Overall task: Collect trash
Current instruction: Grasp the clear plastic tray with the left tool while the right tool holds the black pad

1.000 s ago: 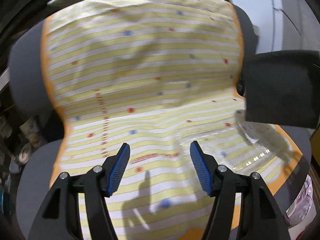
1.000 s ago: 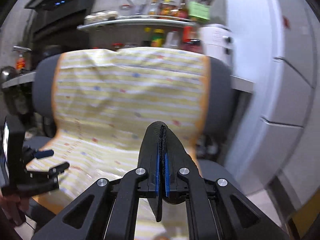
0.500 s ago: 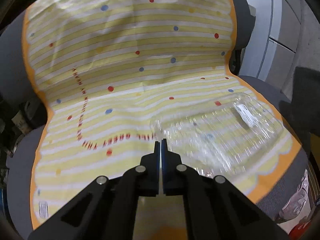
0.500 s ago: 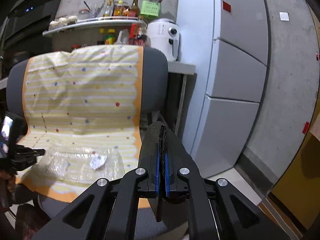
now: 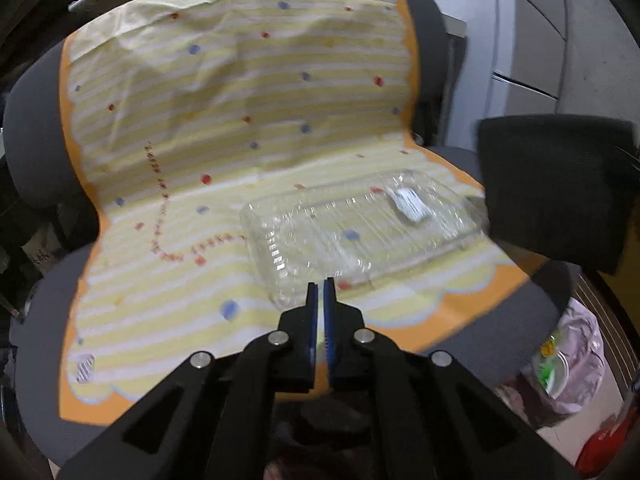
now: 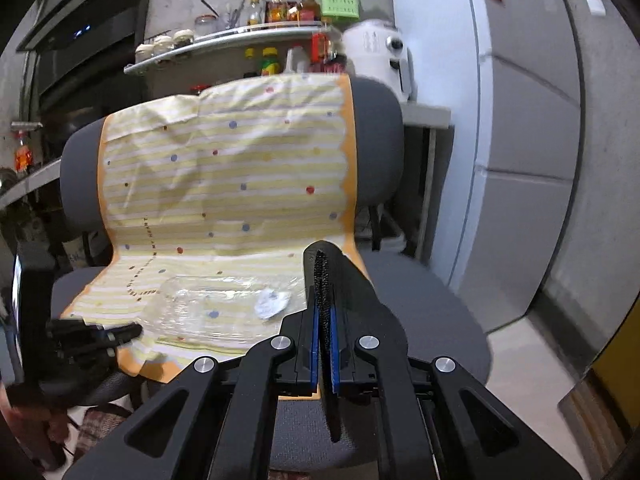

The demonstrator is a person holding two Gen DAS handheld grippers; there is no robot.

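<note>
We see the grey chair (image 5: 32, 128) draped with a yellow striped cloth (image 5: 240, 92). The left gripper (image 5: 321, 285) is pinched on the near edge of a clear plastic container (image 5: 360, 228) lying on the cloth over the seat, with a crumpled white scrap (image 6: 272, 303) inside it. Further right, the right gripper (image 6: 323, 280) clamps a black bag (image 6: 325, 320), beside the container's right end.
</note>
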